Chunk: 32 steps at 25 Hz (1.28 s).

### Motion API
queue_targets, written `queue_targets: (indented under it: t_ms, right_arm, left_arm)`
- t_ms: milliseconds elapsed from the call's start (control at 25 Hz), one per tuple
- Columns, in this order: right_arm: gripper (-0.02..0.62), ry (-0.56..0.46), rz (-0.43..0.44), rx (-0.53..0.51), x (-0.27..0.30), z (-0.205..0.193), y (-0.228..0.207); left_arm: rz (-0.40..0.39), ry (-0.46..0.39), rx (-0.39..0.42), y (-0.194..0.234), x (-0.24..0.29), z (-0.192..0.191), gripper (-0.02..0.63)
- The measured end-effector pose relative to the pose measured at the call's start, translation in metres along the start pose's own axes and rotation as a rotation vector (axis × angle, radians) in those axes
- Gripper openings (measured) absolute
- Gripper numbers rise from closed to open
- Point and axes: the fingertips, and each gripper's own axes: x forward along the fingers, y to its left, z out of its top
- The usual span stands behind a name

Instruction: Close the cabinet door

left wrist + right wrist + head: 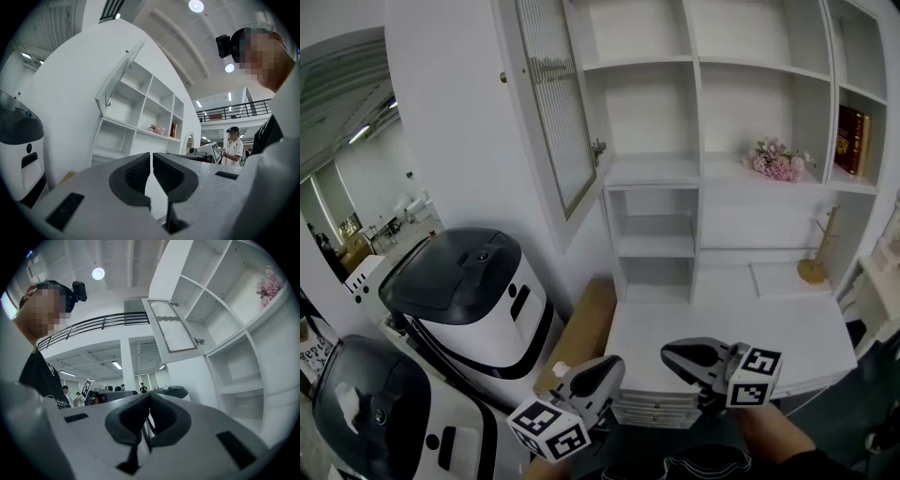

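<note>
The white cabinet (741,141) rises ahead of and above both grippers. Its glass door (558,103) hangs swung open, up and to the left of the left gripper (151,157). That gripper and the right gripper (150,397) are clenched empty, well apart from the door.

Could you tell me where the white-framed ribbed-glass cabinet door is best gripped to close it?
Probably the free edge of the white-framed ribbed-glass cabinet door, by its small gold knob, coming from the head view's left: the metal hinge sits on the opposite edge, and the thin frame suits a pinch.
</note>
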Motion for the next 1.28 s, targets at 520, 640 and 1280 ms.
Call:
queue_targets:
  t_ms: [520, 640, 1280]
  right_arm:
    - [0.003, 0.0, -0.081, -0.019, 0.051, 0.023, -0.042]
    - [0.003, -0.003, -0.105, -0.041, 0.062, 0.033, -0.05]
    - [0.003, -0.015, -0.253, -0.144, 0.082, 0.059, -0.077]
  left_arm:
    - [-0.063, -0.187, -0.047, 0.114, -0.01, 0.113, 0.096]
    - [-0.091, -0.232, -0.026, 0.138, -0.009, 0.151, 0.124]
    - [-0.456, -0.425, -0.056, 0.169, 0.041, 0.33, 0.143]
